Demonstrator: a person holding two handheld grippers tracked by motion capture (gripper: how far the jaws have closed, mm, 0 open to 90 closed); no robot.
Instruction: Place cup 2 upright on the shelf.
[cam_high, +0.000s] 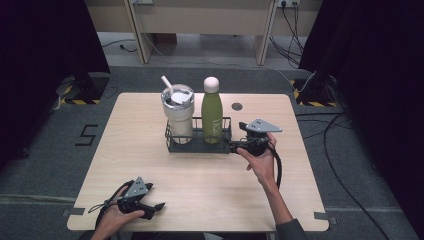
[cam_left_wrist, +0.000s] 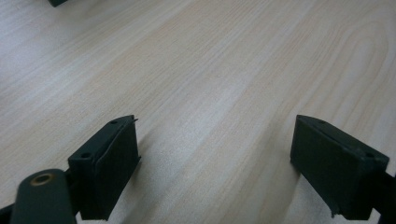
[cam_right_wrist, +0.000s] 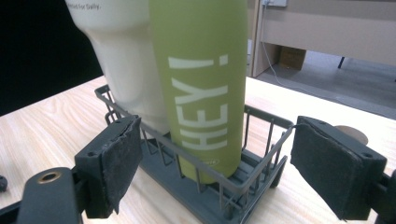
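Observation:
A dark wire basket (cam_high: 200, 146) stands mid-table and holds a cream tumbler (cam_high: 178, 112) with a straw and a green bottle (cam_high: 212, 117) with a pale cap. My right gripper (cam_high: 233, 147) is at the basket's right end, pointing left at it. In the right gripper view its jaws stand open on either side of the basket's (cam_right_wrist: 261, 172) near end, with the pads clear of the wire. The green bottle (cam_right_wrist: 201, 84) reads "HEY!" and the tumbler (cam_right_wrist: 126, 56) is behind it. My left gripper (cam_high: 156, 208) rests open at the table's front left, its jaws (cam_left_wrist: 215, 163) over bare wood.
A round cable grommet (cam_high: 237, 106) sits in the tabletop behind the basket. The wooden table (cam_high: 150, 165) has bare surface in front of and beside the basket. Cables (cam_high: 340, 145) lie on the floor at the right, and dark curtains hang on both sides.

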